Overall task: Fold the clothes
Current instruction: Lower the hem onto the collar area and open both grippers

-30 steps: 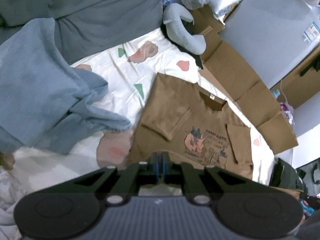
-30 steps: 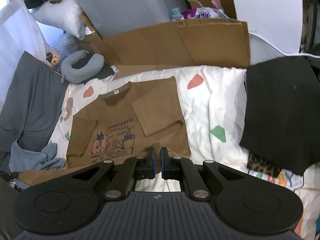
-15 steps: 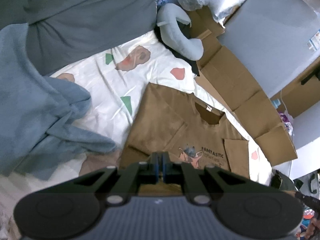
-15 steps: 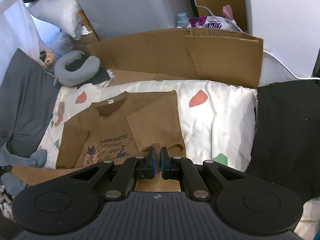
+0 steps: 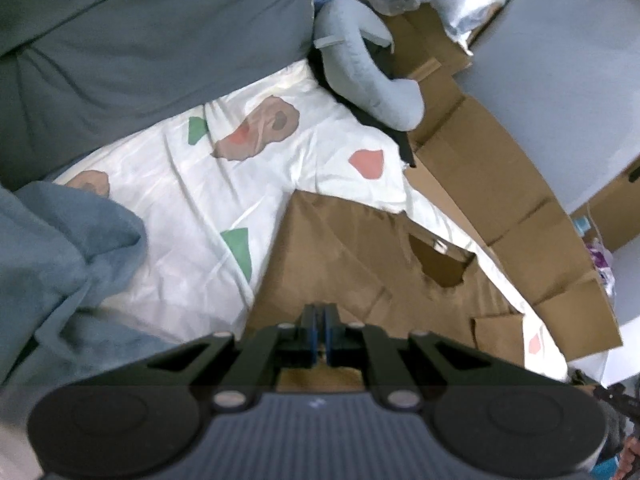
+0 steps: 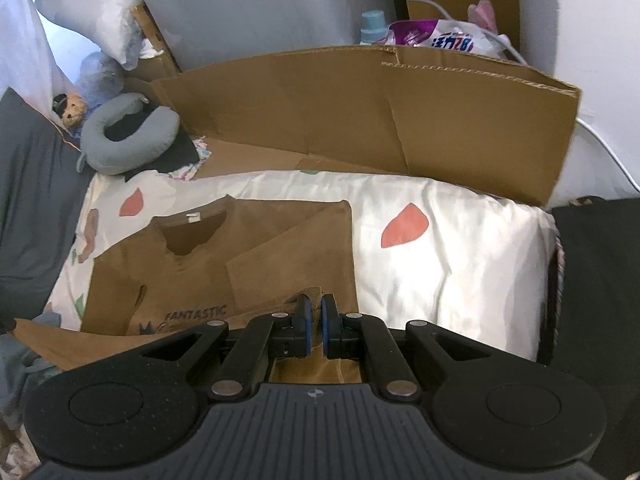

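While the white bed sheet (image 6: 440,248) with its coloured patches gives us a broad flat surface to work on, the brown T-shirt (image 6: 256,240) lies spread across it, collar toward the cardboard (image 6: 360,120) that stands along the far edge like a barrier between mattress and wall. We see both sleeves laid inward over the chest, which narrows the shirt into a strip ready for a lengthwise fold. The hem end is lifted off the sheet and comes toward the collar, and that is why both tools sit low and level with each other.

Our left gripper (image 5: 319,336) has its blue pads pressed together on the near hem at one corner; our right gripper (image 6: 315,330) pinches the other corner, a small ridge of brown cloth poking up between its pads. Holding both corners keeps the hem straight as it travels.

A blue garment (image 5: 60,260) is heaped off to the left, clear of the fold, and a grey neck pillow (image 6: 128,136) rests by the headboard corner.

Now the writing: the chest print reads "FANTASTIC" (image 6: 196,314) above a cartoon figure, mostly hidden under the lifted hem. A small white neck tag (image 6: 193,216) sits inside the collar, too small to read. The purple pack (image 6: 444,38) behind the cardboard carries lettering, possibly Chinese characters, though we can't make it out.
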`<act>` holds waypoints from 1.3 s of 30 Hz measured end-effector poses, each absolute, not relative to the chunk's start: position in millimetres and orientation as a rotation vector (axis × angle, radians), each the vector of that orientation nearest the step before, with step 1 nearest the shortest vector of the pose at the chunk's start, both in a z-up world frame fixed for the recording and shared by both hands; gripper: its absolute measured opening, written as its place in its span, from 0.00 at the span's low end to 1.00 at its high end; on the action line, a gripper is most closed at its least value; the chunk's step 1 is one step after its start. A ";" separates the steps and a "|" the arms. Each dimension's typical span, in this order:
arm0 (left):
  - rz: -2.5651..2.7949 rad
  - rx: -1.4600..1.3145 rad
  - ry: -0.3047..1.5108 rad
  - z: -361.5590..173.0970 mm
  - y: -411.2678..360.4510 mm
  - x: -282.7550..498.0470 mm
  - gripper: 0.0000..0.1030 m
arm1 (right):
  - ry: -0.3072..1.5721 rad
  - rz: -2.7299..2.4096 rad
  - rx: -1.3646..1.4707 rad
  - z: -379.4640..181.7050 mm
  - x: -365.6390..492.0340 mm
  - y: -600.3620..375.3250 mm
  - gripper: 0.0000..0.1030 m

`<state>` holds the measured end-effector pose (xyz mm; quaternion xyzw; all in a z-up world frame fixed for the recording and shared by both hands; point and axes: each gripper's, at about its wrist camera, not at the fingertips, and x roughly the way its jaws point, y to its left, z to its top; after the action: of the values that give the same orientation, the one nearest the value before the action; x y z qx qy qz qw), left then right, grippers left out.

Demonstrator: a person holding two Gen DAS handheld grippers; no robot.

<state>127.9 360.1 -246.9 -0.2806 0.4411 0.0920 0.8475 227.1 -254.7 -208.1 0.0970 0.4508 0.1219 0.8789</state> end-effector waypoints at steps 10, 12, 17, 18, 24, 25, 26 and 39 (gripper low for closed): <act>0.206 -0.549 0.934 -292.6 368.9 175.5 0.03 | 0.979 0.234 0.152 -259.8 288.8 -231.4 0.03; 0.210 -0.549 0.941 -304.0 371.2 184.2 0.03 | 0.994 0.233 0.135 -271.0 297.9 -227.2 0.03; 0.224 -0.521 0.952 -326.7 374.5 202.0 0.04 | 1.020 0.229 0.111 -296.1 317.4 -218.8 0.03; 0.217 -0.524 0.957 -330.9 375.0 204.6 0.04 | 1.024 0.229 0.106 -301.0 321.3 -216.9 0.03; 0.197 -0.505 0.940 -340.4 375.7 208.0 0.19 | 0.999 0.226 0.082 -319.5 333.8 -208.6 0.10; 0.202 -0.503 0.933 -339.8 376.1 205.7 0.22 | 0.988 0.224 0.081 -319.1 333.8 -208.8 0.10; 0.208 -0.501 0.927 -339.2 376.6 203.1 0.24 | 0.981 0.223 0.080 -318.9 332.9 -209.5 0.11; 0.166 -0.338 0.982 -356.6 357.8 194.8 0.47 | 0.979 0.215 0.100 -321.3 305.9 -230.3 0.38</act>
<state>194.8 357.8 -356.6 -0.1611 0.4685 0.0794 0.8650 305.9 -230.3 -321.3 0.0478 0.4689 0.1032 0.8759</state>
